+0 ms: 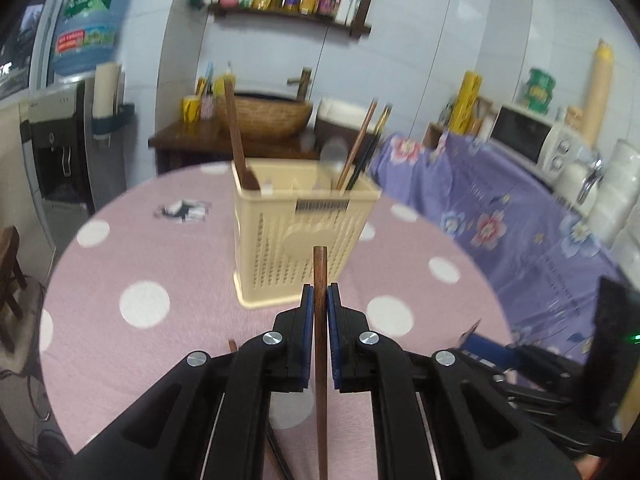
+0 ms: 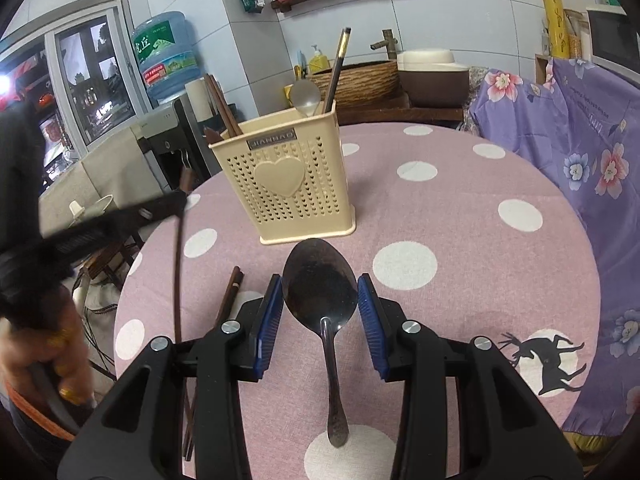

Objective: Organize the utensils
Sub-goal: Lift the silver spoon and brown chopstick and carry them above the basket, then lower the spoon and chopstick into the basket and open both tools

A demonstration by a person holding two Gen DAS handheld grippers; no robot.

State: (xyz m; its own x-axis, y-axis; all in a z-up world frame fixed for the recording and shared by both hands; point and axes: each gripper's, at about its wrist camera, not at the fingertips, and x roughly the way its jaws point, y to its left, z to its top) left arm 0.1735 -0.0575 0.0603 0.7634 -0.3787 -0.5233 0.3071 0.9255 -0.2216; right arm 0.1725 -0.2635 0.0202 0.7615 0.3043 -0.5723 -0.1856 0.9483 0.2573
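Note:
A cream perforated utensil holder (image 1: 304,236) stands on the pink dotted table; it also shows in the right wrist view (image 2: 286,184). It holds a brown wooden utensil (image 1: 236,140), a pale spoon (image 2: 305,96) and dark chopsticks (image 1: 366,148). My left gripper (image 1: 320,296) is shut on a brown chopstick (image 1: 321,344), held upright just in front of the holder. My right gripper (image 2: 320,292) is open, its jaws either side of a metal spoon (image 2: 322,292) that lies on the table. More brown chopsticks (image 2: 230,296) lie left of the spoon.
The round table (image 2: 460,240) has a pink cloth with white dots. A purple flowered cloth (image 2: 580,128) covers furniture on the right. A water dispenser (image 1: 60,152) stands left. The left gripper's arm (image 2: 100,228) reaches in from the left in the right wrist view.

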